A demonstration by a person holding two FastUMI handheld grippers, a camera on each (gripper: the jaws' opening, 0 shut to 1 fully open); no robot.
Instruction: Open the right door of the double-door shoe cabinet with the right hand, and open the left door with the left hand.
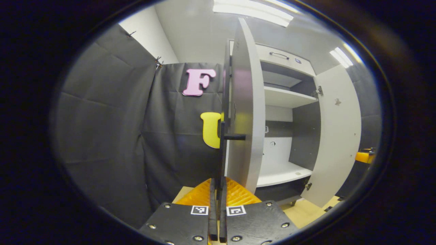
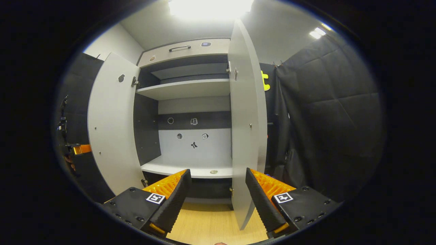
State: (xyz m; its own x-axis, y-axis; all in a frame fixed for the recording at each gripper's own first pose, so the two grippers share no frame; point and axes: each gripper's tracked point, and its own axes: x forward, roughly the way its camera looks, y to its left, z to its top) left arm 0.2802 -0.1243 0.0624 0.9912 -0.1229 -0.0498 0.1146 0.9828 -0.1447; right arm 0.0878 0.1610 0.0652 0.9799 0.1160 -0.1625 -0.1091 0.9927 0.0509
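The shoe cabinet (image 2: 190,92) stands against the booth wall with both doors swung wide, showing bare shelves inside. In the left gripper view the left door (image 1: 247,112) is seen edge-on, its dark handle (image 1: 235,137) above the left gripper (image 1: 218,190), whose fingers sit pressed together with no part of the door between them. In the right gripper view the right door (image 2: 247,129) stands between the spread fingers of the right gripper (image 2: 218,187)

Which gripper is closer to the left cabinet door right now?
Left. The left gripper is shut right at the left door's edge; the right gripper hangs open by the right door.
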